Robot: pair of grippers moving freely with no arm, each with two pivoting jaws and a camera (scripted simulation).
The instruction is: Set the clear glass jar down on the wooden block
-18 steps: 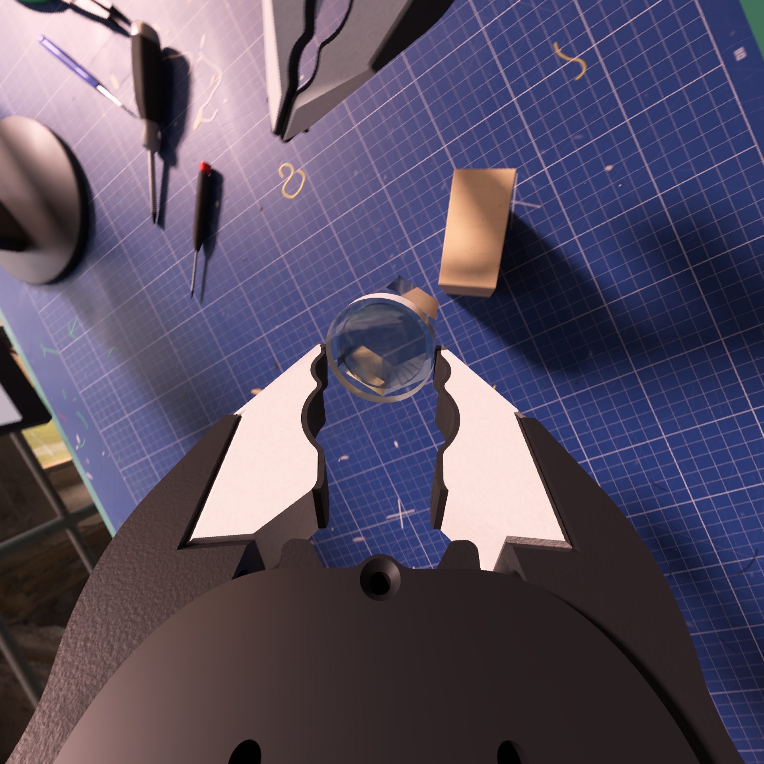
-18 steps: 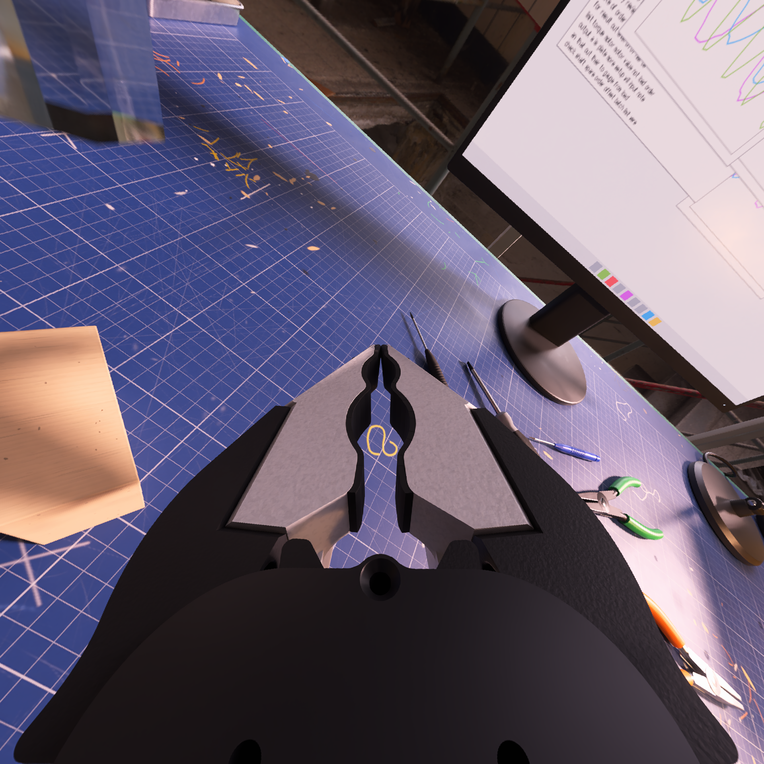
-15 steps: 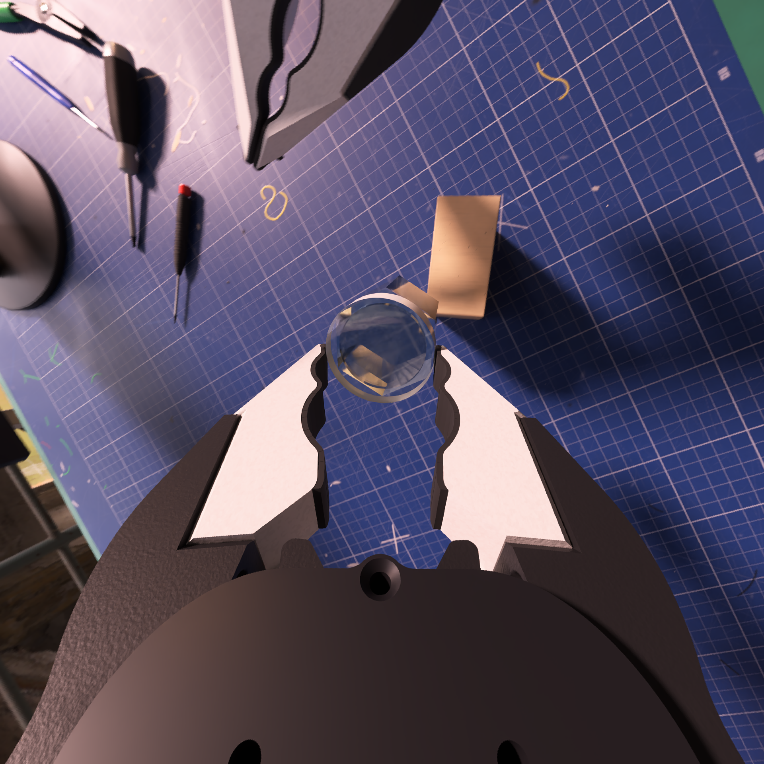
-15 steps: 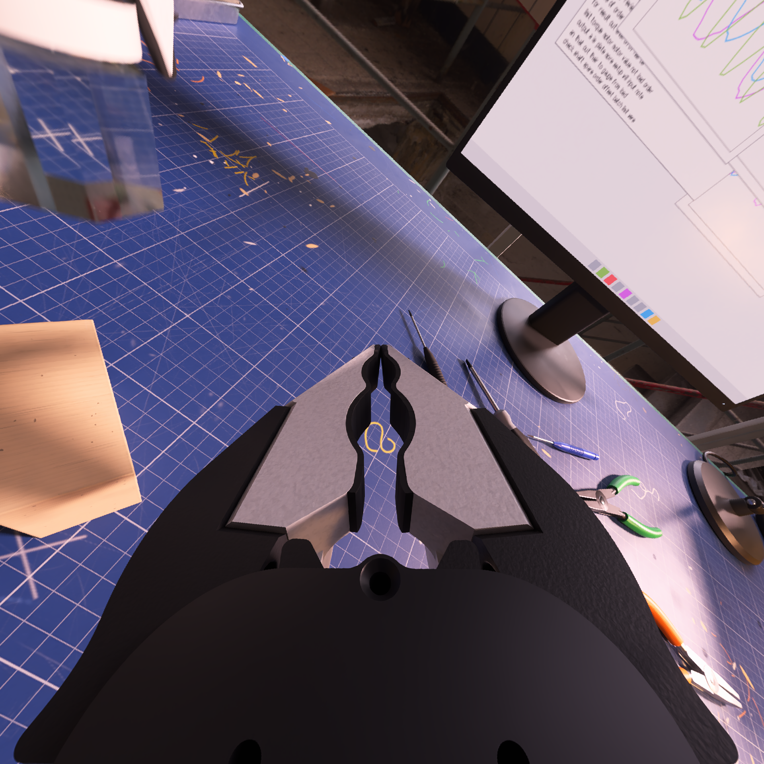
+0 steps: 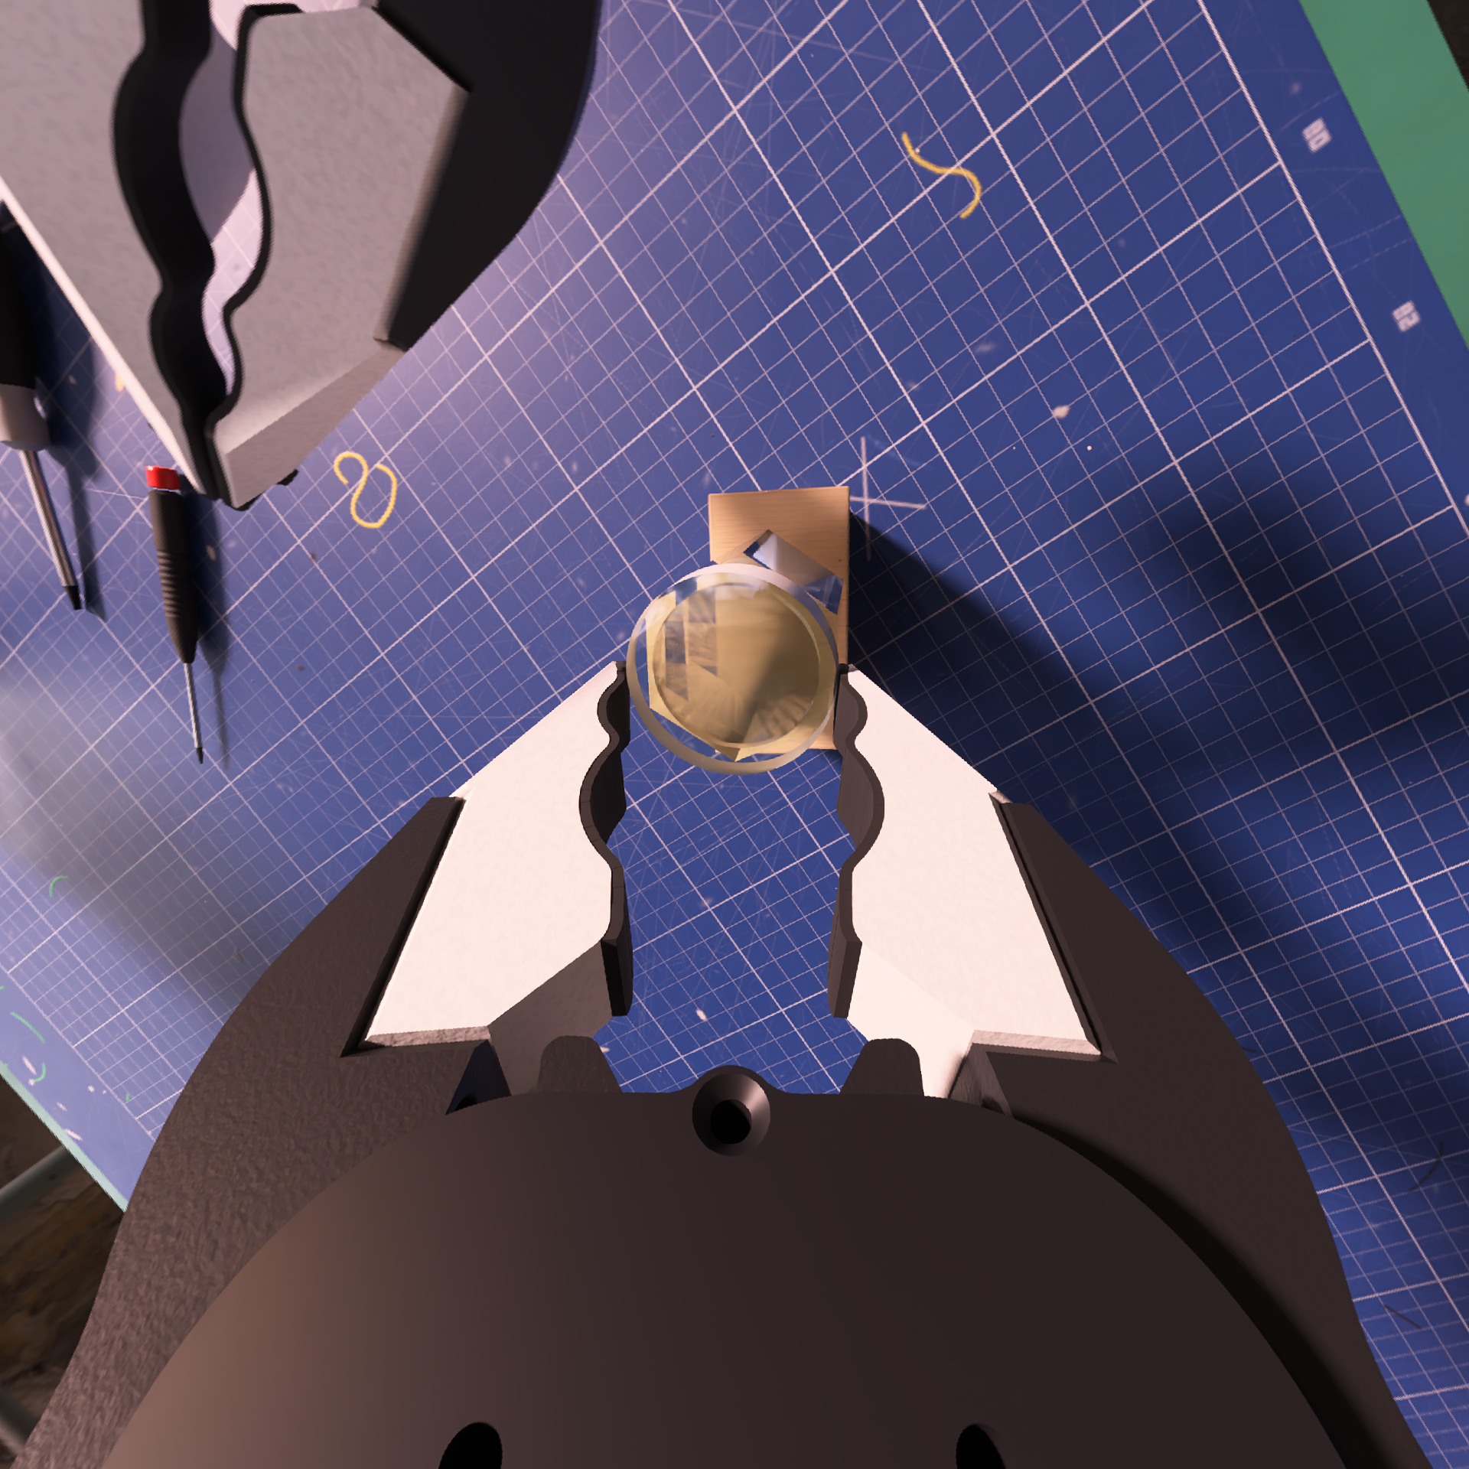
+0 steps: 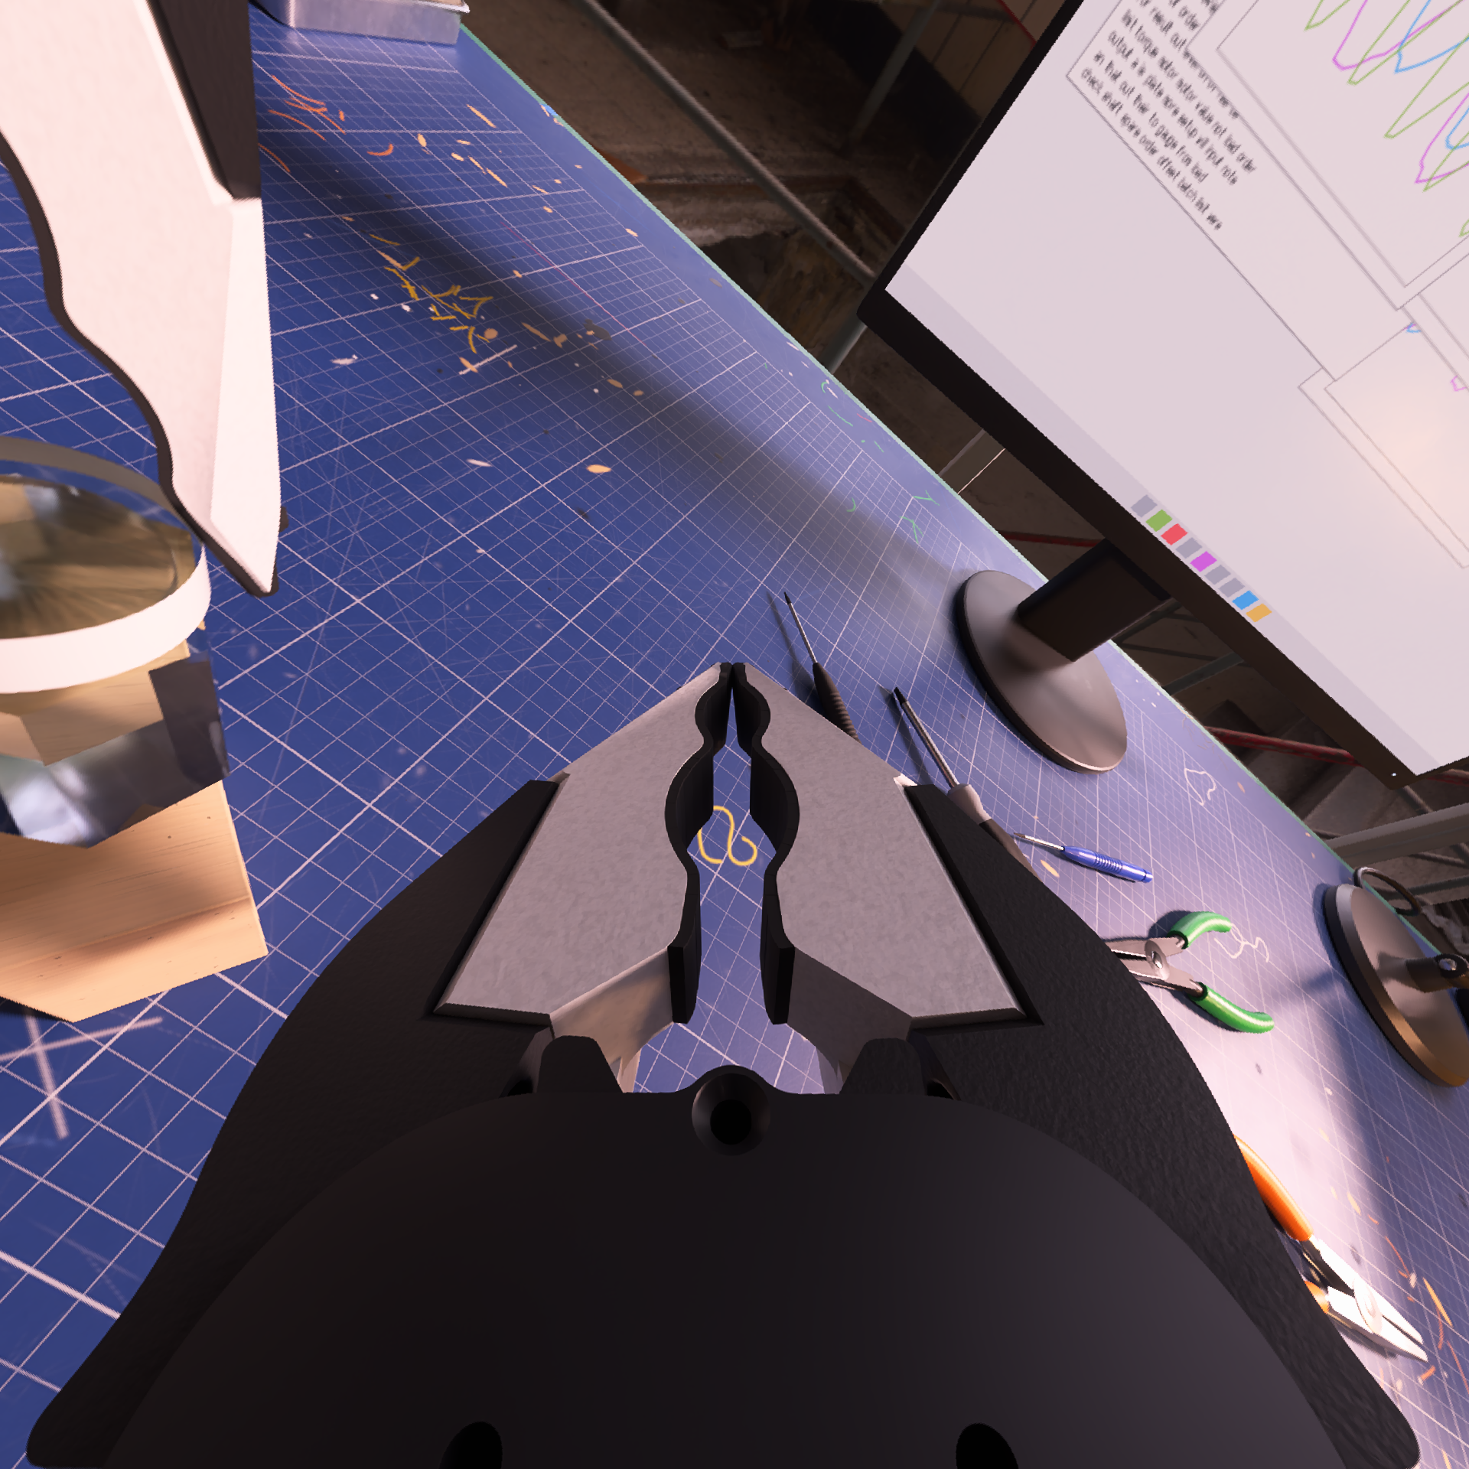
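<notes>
My left gripper point(image 5: 730, 674) is shut on the clear glass jar point(image 5: 715, 628) and grips its rim between the white fingertips. The jar is upright, directly over the wooden block point(image 5: 783, 517), which lies on the blue cutting mat. The block's wood shows through the glass. In the right wrist view the jar point(image 6: 79, 556) is at the left edge above the block point(image 6: 119, 914); I cannot tell whether they touch. My right gripper point(image 6: 731, 674) is shut and empty, low over the mat beside the block. It also shows in the left wrist view point(image 5: 238, 238).
Two screwdrivers point(image 5: 171, 572) and a yellow rubber band point(image 5: 366, 497) lie left of the block. A monitor point(image 6: 1192, 318) on a round base point(image 6: 1041, 676) stands at the mat's edge. A blue pen point(image 6: 1097, 862), green pliers point(image 6: 1192, 970) and orange cutters point(image 6: 1335, 1272) lie near it.
My left gripper has carried the jar forward and down, from beside the block to right over it. The right gripper has stayed shut and in place.
</notes>
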